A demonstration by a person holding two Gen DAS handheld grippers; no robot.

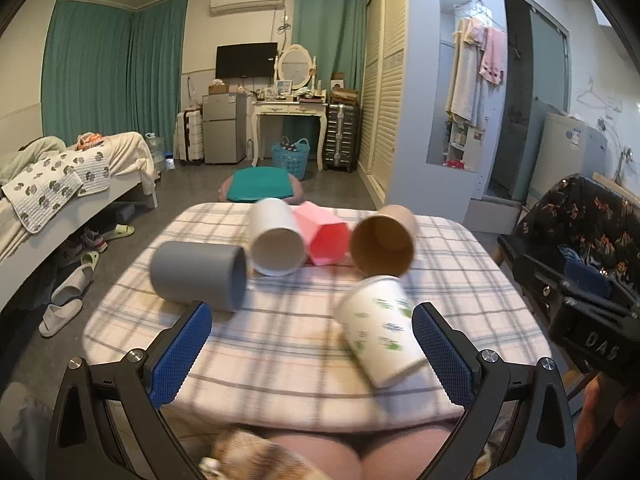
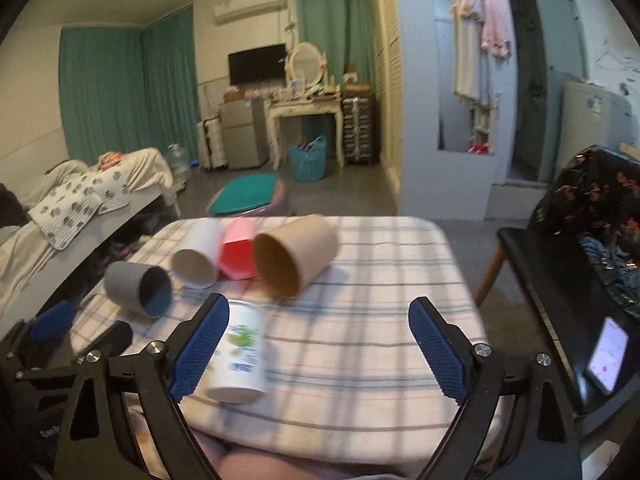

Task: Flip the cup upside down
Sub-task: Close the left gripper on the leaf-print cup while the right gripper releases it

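I find the white cup with green print [image 1: 378, 330] near the front edge of the table [image 1: 280, 360], blurred in both views, tilted with its mouth toward me in the left wrist view; whether it is resting on the checked cloth or just above it I cannot tell. In the left wrist view it sits just inside the right-hand blue pad of my left gripper [image 1: 312, 354], whose fingers are spread wide and clamp nothing. In the right wrist view the same cup [image 2: 240, 354] lies just beside the left-hand pad of my right gripper [image 2: 318, 354], which is likewise spread wide with nothing between its pads; contact with that pad I cannot confirm. Behind it, toward the far edge, four more cups lie on their sides with mouths facing me: a brown cup [image 1: 384, 244] nearest the printed one, a pink cup [image 1: 322, 236] touching a plain white cup [image 1: 276, 242], and a grey cup [image 1: 200, 276] toward the left edge. A phone [image 2: 608, 354] with a lit screen lies on the dark chair off the right edge.
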